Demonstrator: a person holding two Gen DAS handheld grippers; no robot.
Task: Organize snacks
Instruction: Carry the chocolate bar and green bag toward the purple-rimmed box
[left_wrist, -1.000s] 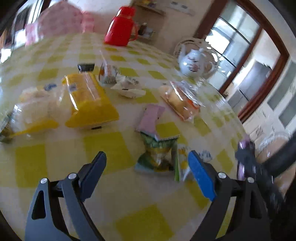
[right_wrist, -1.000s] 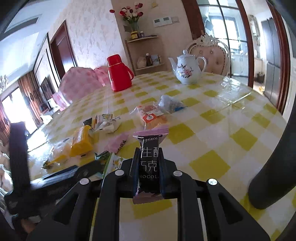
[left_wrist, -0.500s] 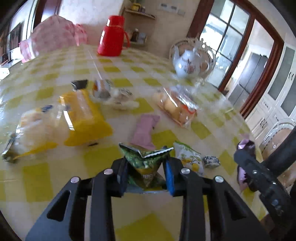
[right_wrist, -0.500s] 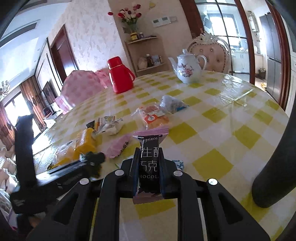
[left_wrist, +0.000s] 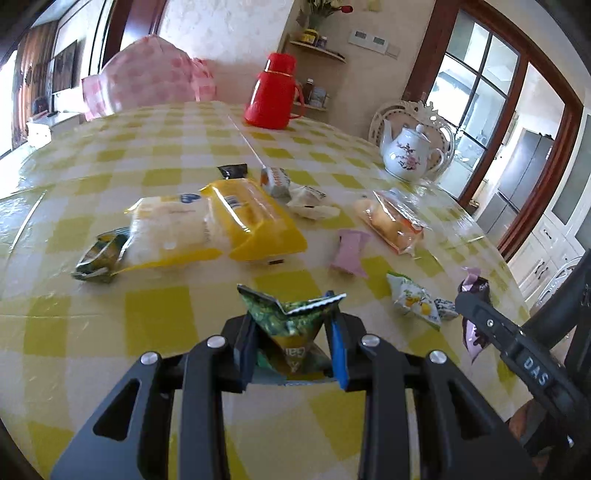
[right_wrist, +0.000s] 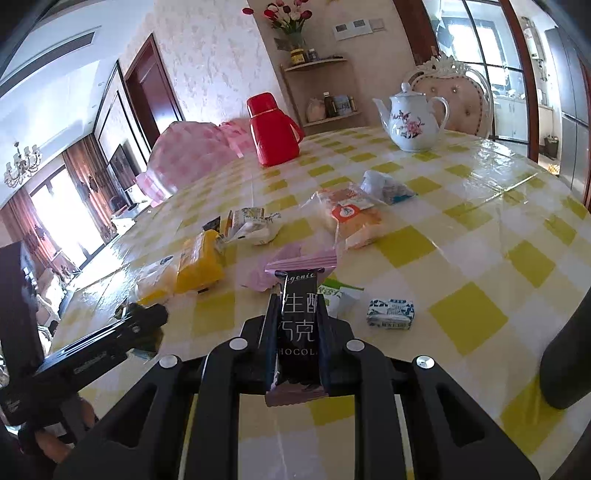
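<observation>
The left gripper has just closed on a green snack packet, its pads pressing both sides, the packet lifted above the yellow-checked table. The right gripper is clamped on a dark chocolate bar held upright. Ahead lie a yellow bag, a pink wrapper, a bread packet and a lemon-print sachet near the table's right rim. Bare cloth stretches toward the red thermos and white teapot.
</observation>
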